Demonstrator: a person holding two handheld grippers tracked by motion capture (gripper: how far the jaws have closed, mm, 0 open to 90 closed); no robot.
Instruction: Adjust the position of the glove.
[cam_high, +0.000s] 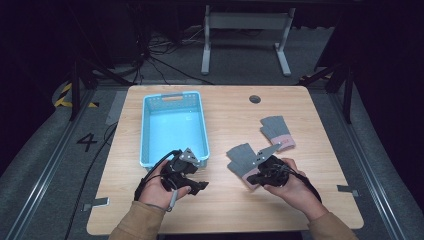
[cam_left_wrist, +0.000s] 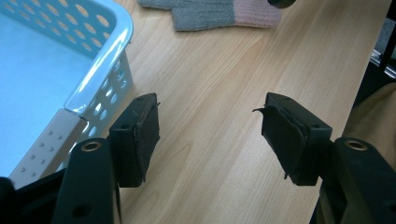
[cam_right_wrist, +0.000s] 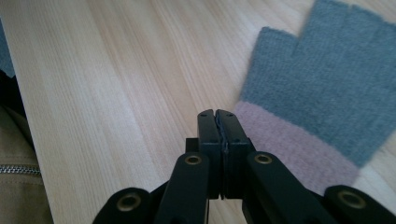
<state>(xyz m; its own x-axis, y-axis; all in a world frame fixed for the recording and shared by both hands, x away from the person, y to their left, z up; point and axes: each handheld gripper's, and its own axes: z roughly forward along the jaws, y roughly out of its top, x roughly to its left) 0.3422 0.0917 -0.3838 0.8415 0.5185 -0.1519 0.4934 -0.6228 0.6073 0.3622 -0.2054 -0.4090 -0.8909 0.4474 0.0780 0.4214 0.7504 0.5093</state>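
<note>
Two grey fingerless gloves with pink cuffs lie on the wooden table (cam_high: 220, 120). The near glove (cam_high: 241, 157) lies at centre right, the far glove (cam_high: 276, 131) beyond it. My right gripper (cam_high: 252, 178) sits at the near glove's cuff. In the right gripper view its jaws (cam_right_wrist: 217, 114) are shut with nothing between them, their tips just left of the pink cuff of the glove (cam_right_wrist: 322, 88). My left gripper (cam_high: 200, 186) hovers by the near right corner of a light blue basket (cam_high: 172, 96). Its jaws (cam_left_wrist: 210, 126) stand open over bare wood, beside the basket (cam_left_wrist: 100, 60).
A round cable hole (cam_high: 255, 99) sits near the table's far edge. A white desk frame (cam_high: 245, 20) stands on the floor beyond. The glove (cam_left_wrist: 219, 14) lies ahead of the left gripper. The person's tan sleeves come in over the near table edge.
</note>
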